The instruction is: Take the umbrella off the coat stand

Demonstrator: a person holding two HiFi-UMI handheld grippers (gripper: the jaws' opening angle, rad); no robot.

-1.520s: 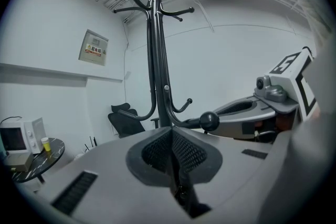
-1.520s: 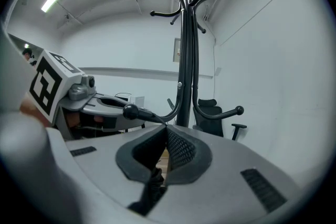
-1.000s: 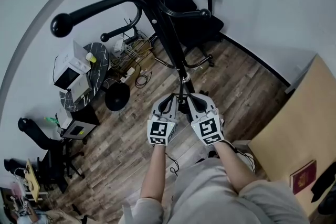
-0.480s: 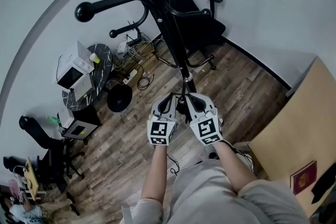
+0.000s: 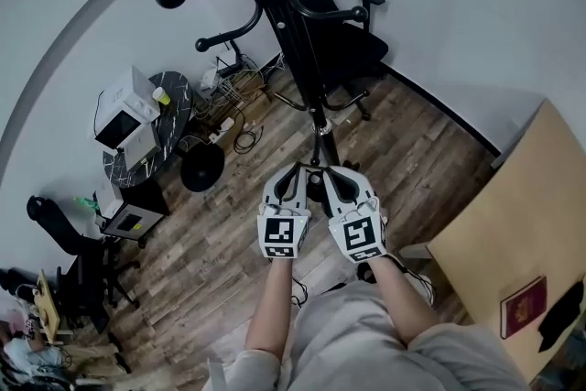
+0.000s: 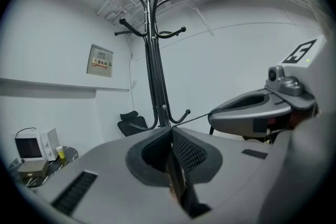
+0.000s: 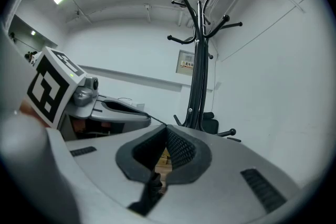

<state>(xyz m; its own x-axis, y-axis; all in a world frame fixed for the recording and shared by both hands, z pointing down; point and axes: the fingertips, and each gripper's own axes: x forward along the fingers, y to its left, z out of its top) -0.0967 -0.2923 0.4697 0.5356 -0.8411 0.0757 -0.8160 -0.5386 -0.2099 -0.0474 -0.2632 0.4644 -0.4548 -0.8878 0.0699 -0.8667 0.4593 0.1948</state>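
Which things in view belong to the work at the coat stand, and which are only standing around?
For the job: coat stand; left gripper and right gripper, both shut on one thin cord.
Lying about: office chair, microwave, round table, cardboard box.

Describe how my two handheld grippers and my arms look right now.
Both the left gripper and the right gripper have pale grey moulded shells with black mesh-textured pads. Each carries a white cube printed with black square markers. The forearms are bare; pale short sleeves show near the picture's lower edge.
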